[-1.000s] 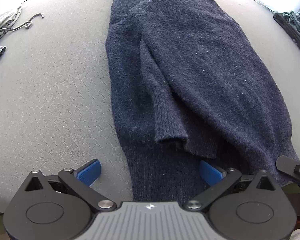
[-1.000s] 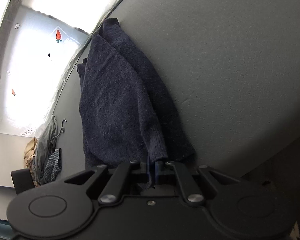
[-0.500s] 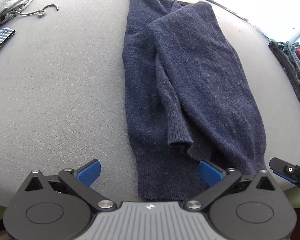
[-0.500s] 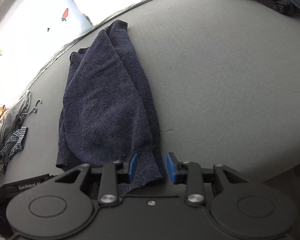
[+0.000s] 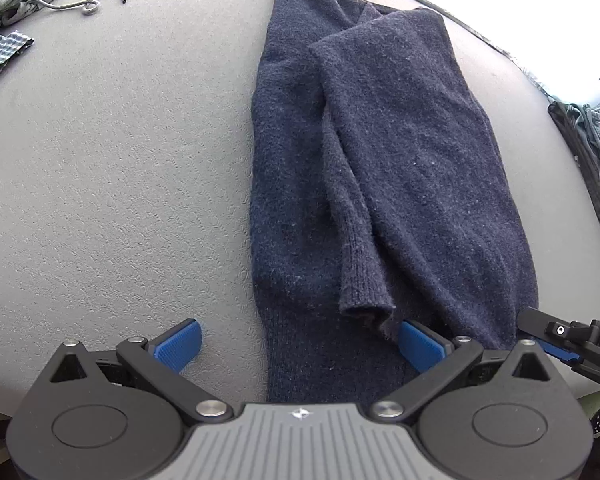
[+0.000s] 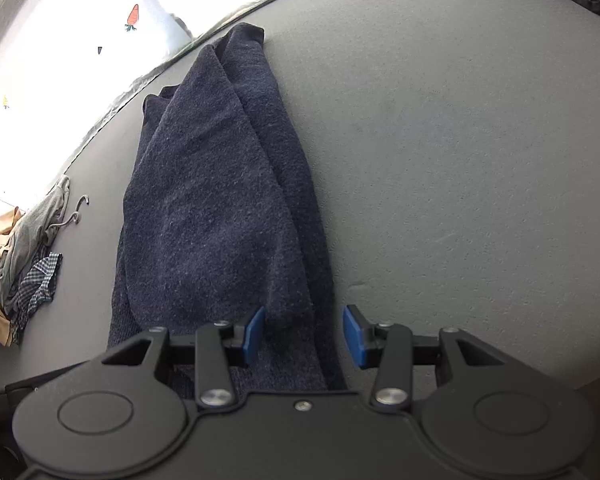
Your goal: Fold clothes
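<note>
A navy knit sweater (image 5: 380, 168) lies lengthwise on the grey table (image 5: 112, 184), folded into a long strip with one sleeve laid down its middle. My left gripper (image 5: 300, 346) stands wide open above the sweater's near hem, its blue pads apart on either side of the hem's left part. The right wrist view shows the same sweater (image 6: 220, 216) from its other side. There my right gripper (image 6: 304, 334) is opening, the hem's right edge lying loose between its pads without being pressed. The right gripper's tip (image 5: 556, 332) shows at the lower right of the left wrist view.
A pile of grey, checked and tan clothes (image 6: 16, 272) with a wire hanger hook (image 5: 84, 6) lies at the table's far left. Dark and red folded clothes (image 5: 596, 160) sit at the right edge. The table's near edge runs just under both grippers.
My right gripper let go of the sweater's hem corner and its pads spread apart. Both grippers drew back toward the near edge, so more of the sweater shows.
</note>
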Demonstrator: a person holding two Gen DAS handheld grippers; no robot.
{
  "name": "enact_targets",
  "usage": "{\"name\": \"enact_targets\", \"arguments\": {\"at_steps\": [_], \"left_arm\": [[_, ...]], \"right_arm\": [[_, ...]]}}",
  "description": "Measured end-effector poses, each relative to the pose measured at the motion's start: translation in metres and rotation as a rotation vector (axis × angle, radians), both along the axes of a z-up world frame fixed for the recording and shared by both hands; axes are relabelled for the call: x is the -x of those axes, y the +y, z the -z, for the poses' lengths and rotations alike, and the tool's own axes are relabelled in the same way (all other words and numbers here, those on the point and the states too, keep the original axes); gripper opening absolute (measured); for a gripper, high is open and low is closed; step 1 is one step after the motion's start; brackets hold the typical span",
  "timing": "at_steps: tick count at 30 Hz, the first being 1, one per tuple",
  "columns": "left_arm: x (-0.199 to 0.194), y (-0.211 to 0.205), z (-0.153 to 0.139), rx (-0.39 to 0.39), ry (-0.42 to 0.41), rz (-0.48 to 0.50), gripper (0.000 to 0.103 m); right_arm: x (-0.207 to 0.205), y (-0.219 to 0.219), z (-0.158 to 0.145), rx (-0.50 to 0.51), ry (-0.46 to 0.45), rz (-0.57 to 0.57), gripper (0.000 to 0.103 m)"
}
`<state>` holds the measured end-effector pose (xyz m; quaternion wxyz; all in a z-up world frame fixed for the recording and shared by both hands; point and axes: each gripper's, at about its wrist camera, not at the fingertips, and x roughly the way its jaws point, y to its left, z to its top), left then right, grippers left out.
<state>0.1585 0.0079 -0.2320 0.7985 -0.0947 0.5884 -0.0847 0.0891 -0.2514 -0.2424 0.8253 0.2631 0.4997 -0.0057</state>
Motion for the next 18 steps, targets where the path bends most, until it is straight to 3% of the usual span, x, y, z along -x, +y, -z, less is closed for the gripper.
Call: {"name": "enact_targets", "arguments": {"at_steps": [5,13,16,17,18], "left_arm": [[-0.003,-0.012,0.001,-0.061,-0.011,0.038,0.103],[-0.005,-0.018,0.001,-0.077,-0.048,0.046,0.102],[-0.001,-0.021,-0.005,-0.070,-0.088,0.063,0.087],[0.000,-0.022,-0.007,-0.063,-0.102,0.079,0.074],[0.001,-0.025,-0.010,-0.051,-0.110,0.098,0.067]], "right_arm": [[-0.014,0.002,0.006,0.025,0.001,-0.043,0.045],[-0.030,0.000,0.015,0.027,-0.002,-0.118,0.050],[-0.033,-0.002,0.017,-0.002,-0.009,-0.148,0.045],[-0.034,-0.003,0.017,-0.015,-0.010,-0.155,0.043],[-0.035,-0.003,0.018,-0.026,-0.010,-0.168,0.040]]}}
